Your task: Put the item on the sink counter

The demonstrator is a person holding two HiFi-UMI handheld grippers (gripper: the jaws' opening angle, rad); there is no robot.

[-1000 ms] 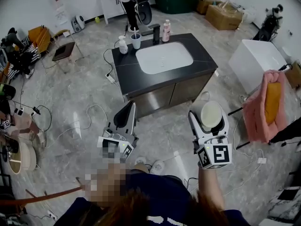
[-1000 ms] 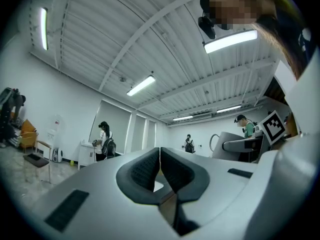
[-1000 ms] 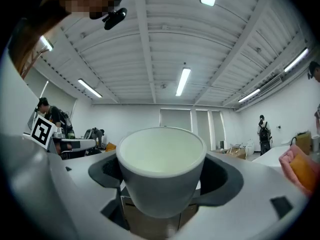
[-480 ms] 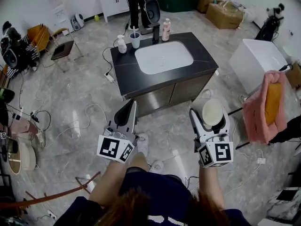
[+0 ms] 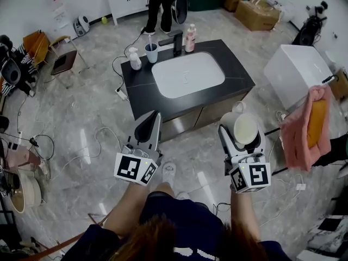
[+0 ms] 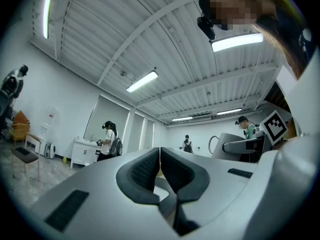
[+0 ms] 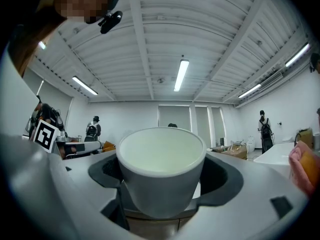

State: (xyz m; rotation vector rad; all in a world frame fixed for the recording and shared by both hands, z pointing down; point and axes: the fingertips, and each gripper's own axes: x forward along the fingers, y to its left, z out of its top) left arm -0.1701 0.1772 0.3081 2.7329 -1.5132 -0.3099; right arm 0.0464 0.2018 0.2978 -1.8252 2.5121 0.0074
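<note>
My right gripper (image 5: pixel 243 131) is shut on a white mug (image 5: pixel 244 128), held upright above the floor, just right of the sink counter's front corner. In the right gripper view the mug (image 7: pixel 161 169) fills the gap between the jaws and looks empty. My left gripper (image 5: pixel 149 125) is shut with nothing in it, pads pressed together (image 6: pixel 160 171), and hovers over the front edge of the black sink counter (image 5: pixel 239 75). The counter holds a white basin (image 5: pixel 187 75), a tap (image 5: pixel 175 41), a pink bottle (image 5: pixel 190 37), a cup (image 5: pixel 150 51) and a pump bottle (image 5: pixel 134 60).
A rack with a pink and orange towel (image 5: pixel 307 125) stands to the right, with a white box (image 5: pixel 296 72) behind it. Cables (image 5: pixel 106 135) trail over the grey floor at the left. A person (image 5: pixel 159 4) stands behind the counter. Chairs and gear line the left wall.
The counter has come nearer in the head view. Both grippers have moved forward toward it, the left one rising to the counter's front edge; the mug stays held.
</note>
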